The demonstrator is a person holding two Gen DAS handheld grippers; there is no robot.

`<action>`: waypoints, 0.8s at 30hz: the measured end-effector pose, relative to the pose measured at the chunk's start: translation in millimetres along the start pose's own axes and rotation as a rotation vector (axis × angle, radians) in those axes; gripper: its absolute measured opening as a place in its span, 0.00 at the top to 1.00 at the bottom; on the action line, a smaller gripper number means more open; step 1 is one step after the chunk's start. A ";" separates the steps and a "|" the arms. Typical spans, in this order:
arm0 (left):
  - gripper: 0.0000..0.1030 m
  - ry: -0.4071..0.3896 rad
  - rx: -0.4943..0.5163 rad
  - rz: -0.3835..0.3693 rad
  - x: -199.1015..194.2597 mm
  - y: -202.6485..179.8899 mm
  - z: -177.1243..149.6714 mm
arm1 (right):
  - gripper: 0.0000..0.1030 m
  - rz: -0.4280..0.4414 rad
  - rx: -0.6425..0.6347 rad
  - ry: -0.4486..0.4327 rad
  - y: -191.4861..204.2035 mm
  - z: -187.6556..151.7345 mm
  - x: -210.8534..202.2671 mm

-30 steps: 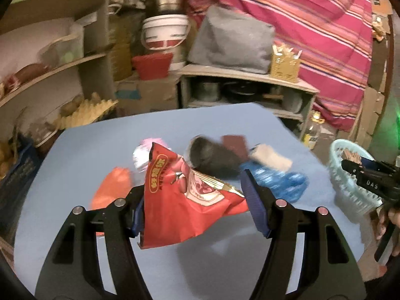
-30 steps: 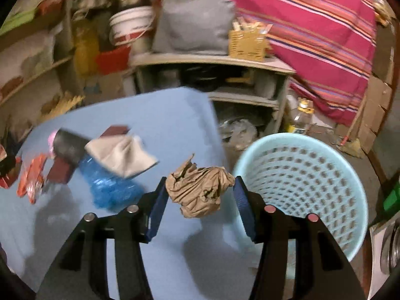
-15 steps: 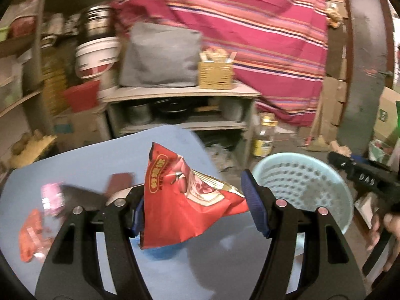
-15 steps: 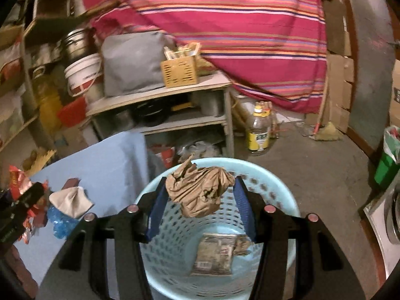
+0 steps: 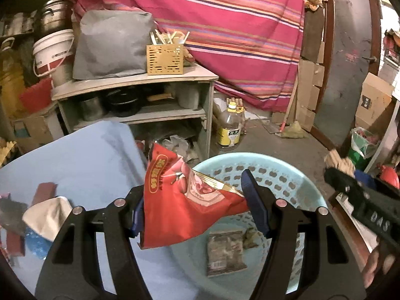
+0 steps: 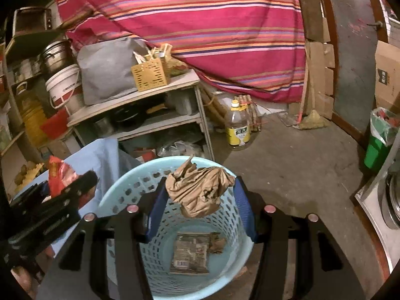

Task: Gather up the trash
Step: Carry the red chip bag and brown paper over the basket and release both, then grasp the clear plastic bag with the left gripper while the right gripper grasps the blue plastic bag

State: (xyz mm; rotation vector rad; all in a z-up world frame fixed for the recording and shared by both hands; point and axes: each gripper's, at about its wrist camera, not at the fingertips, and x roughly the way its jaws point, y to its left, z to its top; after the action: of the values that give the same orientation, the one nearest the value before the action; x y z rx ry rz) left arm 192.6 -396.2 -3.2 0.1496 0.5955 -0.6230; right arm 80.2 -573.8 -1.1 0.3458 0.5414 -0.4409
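Item 1: my right claw (image 6: 198, 201), clamped on a crumpled brown paper wad (image 6: 198, 191), directly over the pale blue perforated plastic basket (image 6: 120, 195).

Item 2: my left claw (image 5: 192, 207), clamped on a red foil snack bag (image 5: 185, 207), above the basket's left rim, beside the blue table (image 5: 82, 160).

Item 3: a dark flat packet (image 6: 191, 253) lying on the basket floor.

Risk: I judge that the red bag, released here, could catch the rim and slide to the floor; the two claws are near enough to collide.
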 end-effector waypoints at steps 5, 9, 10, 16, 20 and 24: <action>0.26 0.021 -0.001 -0.029 12.0 -11.5 9.4 | 0.49 -0.002 0.025 0.010 -6.8 -0.5 3.7; 0.18 0.013 -0.020 -0.030 9.2 -6.6 14.6 | 0.49 -0.003 0.015 0.019 -3.6 -1.8 7.1; 0.15 0.008 -0.025 -0.032 7.3 -3.6 15.4 | 0.49 -0.004 0.013 0.020 -2.9 -2.4 7.1; 0.08 -0.031 -0.022 0.018 -16.6 15.0 15.3 | 0.49 0.013 0.021 0.027 2.8 -2.8 9.3; 0.05 -0.069 0.005 0.101 -39.9 32.9 9.0 | 0.44 0.020 -0.012 0.027 19.9 -2.9 12.3; 0.05 -0.063 -0.008 0.142 -60.9 58.7 -2.1 | 0.19 -0.011 -0.022 0.005 36.3 -3.5 10.9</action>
State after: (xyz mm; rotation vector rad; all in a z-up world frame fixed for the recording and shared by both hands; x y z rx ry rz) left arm 186.4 -317.4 27.0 0.1627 0.5216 -0.4858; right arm 104.8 -544.8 -2.9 0.3228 0.5532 -0.4441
